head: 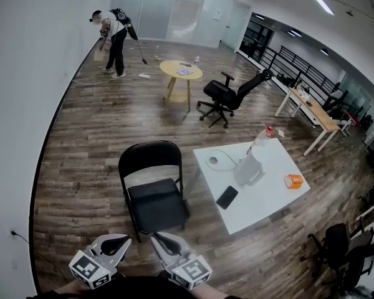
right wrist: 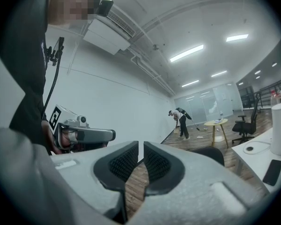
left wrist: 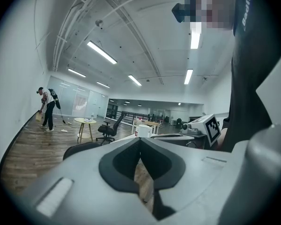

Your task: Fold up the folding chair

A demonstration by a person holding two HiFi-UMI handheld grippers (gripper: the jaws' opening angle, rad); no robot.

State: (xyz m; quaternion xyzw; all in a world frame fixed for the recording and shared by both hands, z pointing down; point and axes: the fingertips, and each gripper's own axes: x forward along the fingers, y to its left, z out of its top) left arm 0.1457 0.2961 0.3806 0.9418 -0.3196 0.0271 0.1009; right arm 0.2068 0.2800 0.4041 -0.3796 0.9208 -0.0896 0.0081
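Now: folding chair (head: 156, 204) unfolded; left gripper (head: 124, 240) clenched, empty; right gripper (head: 158, 238) barely parted, empty.

**Chair and table side by side on office floor**

The folding chair (head: 154, 192) stands on the floor (head: 81, 167) just left of a table (head: 271, 201). The left gripper (head: 115, 245) and right gripper (head: 165, 242) are side by side in front of the chair. On the table, a phone (head: 227, 197) lies by the edge facing the chair and a cable coil (head: 213, 161) sits near the left corner. A jug (head: 249, 167) stands towards the middle, a bottle (head: 265, 136) behind it at the far corner, and a small box (head: 293, 180) by the right corner. Beyond are a round table (head: 181, 71) and, to its right, an office chair (head: 227, 95). A person (head: 112, 36) stands far left by the wall (head: 25, 73), and a long desk (head: 308, 108) is at far right.
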